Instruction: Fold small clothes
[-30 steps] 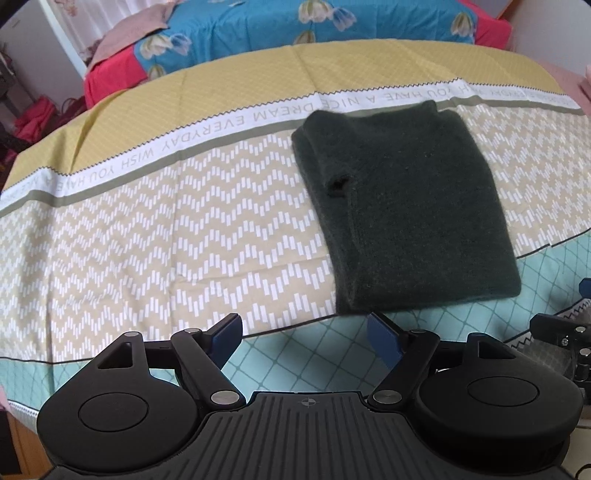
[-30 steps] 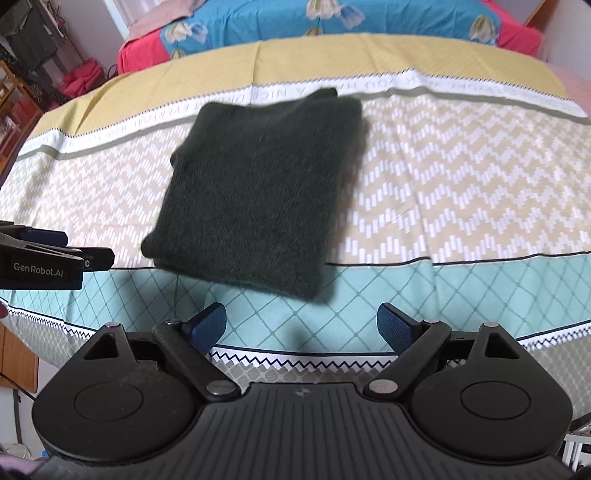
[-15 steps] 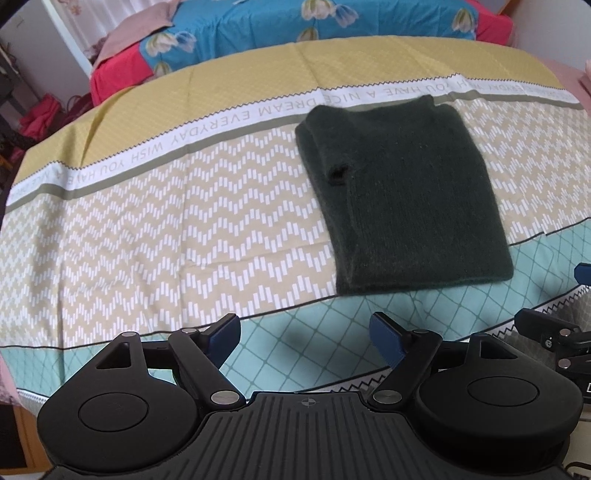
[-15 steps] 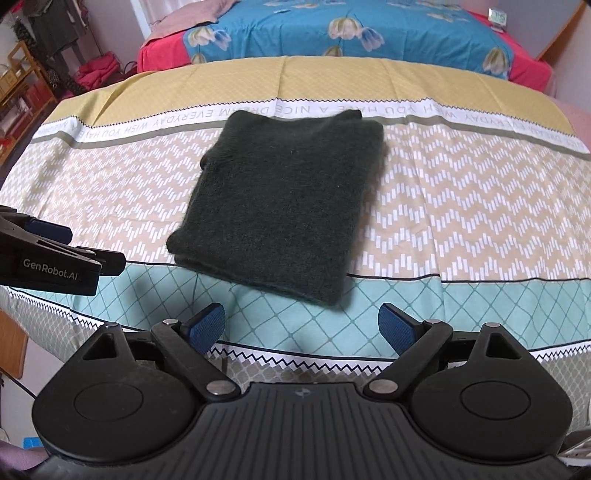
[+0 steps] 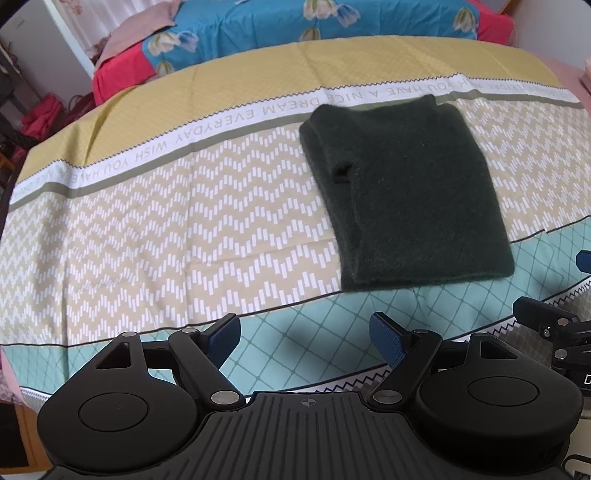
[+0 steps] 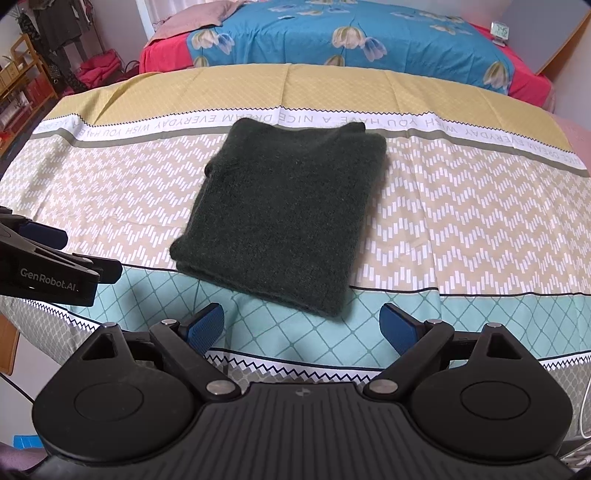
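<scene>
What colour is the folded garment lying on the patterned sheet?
Dark green, plain and fuzzy; the folded garment shows best in the right wrist view.

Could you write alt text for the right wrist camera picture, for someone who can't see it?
A dark green sweater lies folded on a patterned cloth. The right gripper hangs open and empty near it, the left gripper beside.

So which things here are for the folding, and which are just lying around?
For the folding:
- dark green sweater, folded
- left tongs, open
- right tongs, open

Just lying around:
- patterned sheet underneath
- blue flowered bedding behind
- small clock
</scene>
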Available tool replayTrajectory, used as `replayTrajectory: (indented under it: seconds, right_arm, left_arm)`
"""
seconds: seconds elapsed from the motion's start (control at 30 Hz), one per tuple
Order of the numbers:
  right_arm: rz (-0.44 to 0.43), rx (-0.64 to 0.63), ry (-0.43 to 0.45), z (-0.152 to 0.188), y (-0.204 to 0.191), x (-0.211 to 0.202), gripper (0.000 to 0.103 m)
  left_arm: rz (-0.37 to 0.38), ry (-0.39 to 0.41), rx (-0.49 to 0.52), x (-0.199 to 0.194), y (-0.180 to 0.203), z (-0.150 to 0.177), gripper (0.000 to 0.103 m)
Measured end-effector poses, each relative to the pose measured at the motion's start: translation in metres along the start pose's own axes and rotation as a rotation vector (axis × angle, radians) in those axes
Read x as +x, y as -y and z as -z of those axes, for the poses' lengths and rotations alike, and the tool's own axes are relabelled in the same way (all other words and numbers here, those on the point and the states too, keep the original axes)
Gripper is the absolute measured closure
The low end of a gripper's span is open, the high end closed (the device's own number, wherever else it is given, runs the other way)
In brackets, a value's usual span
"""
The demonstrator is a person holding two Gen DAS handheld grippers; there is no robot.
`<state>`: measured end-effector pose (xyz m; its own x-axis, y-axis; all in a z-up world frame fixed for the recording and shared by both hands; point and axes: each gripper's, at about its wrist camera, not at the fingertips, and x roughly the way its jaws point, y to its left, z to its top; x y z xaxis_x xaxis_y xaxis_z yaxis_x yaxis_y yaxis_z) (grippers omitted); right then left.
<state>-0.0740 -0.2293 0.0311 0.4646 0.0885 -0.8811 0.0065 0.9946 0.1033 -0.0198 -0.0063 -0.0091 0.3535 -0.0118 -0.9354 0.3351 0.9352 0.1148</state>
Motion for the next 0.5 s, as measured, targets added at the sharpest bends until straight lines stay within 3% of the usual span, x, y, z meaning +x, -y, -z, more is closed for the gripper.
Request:
replayTrajectory:
  seconds: [0.5]
  right_arm:
    - [-0.003, -0.009, -0.010, -0.0008, -0.0005, 0.0020, 0.010]
  left_arm:
    - [0.011, -0.004, 0.005, 0.0030, 0.0040, -0.0015, 0.000]
